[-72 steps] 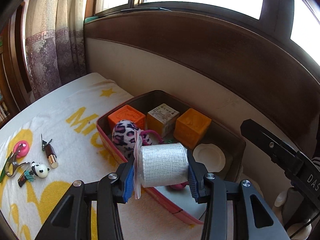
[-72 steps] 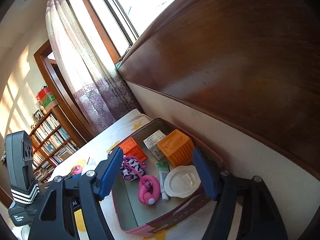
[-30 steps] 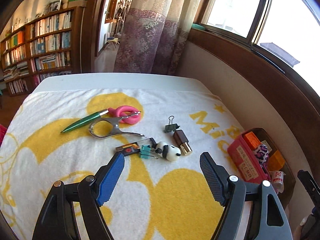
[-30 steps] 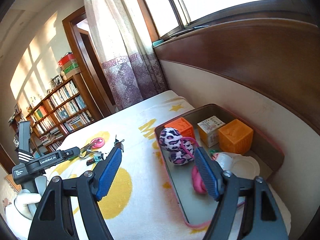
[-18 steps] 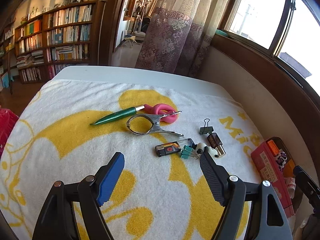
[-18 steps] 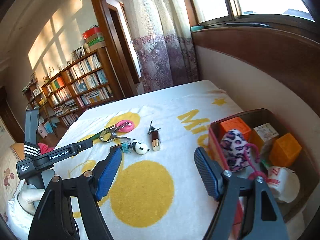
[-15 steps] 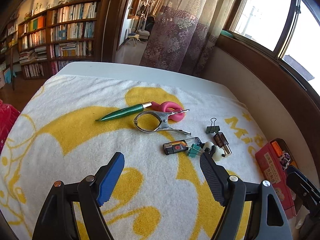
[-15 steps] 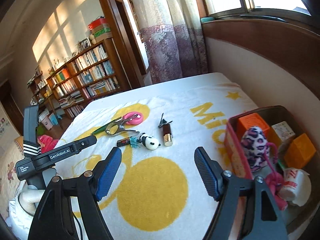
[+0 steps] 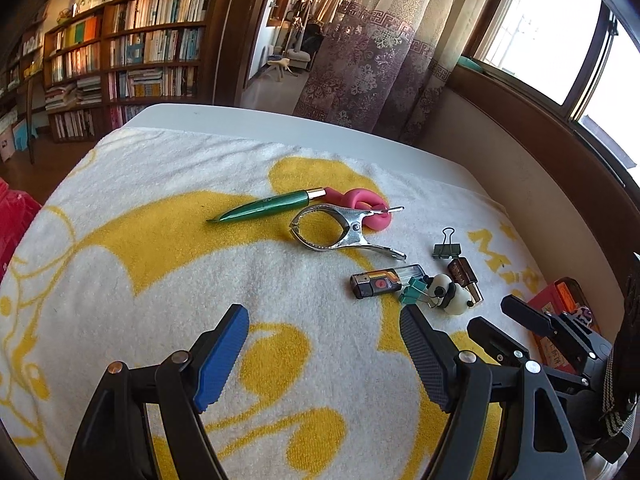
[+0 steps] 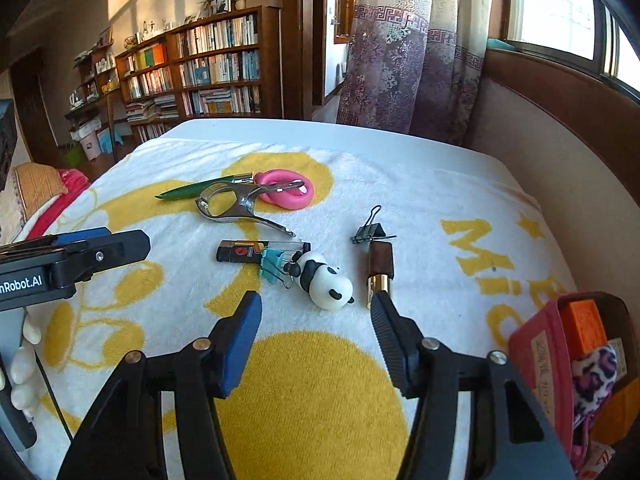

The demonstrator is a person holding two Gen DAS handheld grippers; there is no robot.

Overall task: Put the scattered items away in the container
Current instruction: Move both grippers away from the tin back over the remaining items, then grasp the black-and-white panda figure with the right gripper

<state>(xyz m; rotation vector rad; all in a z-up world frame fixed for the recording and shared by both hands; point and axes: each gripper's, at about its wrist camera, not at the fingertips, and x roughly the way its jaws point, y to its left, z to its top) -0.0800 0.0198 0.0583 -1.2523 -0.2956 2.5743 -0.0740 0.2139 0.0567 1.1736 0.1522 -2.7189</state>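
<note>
Scattered items lie on a white and yellow towel [image 9: 120,264]: a green pen [image 9: 264,209], a pink ring toy [image 9: 370,208], a metal clamp [image 9: 340,233], a black binder clip [image 9: 446,245], a lipstick [image 10: 380,270], a lighter [image 9: 376,283], a teal clip [image 10: 272,262] and a panda figure [image 10: 326,280]. The pink container [image 10: 548,364] sits at the right with an orange block [image 10: 582,330] and a leopard plush [image 10: 592,380] inside. My left gripper [image 9: 324,354] is open and empty over the towel, short of the items. My right gripper [image 10: 316,336] is open and empty, just before the panda.
Bookshelves [image 9: 132,52] and a curtain [image 9: 372,56] stand beyond the bed's far edge. A wooden headboard [image 10: 560,104] and beige wall run along the right. A red cushion [image 9: 12,220] lies at the left edge.
My left gripper let go of the white roll at the container and swung left over the towel. Both grippers have since moved closer to the scattered items.
</note>
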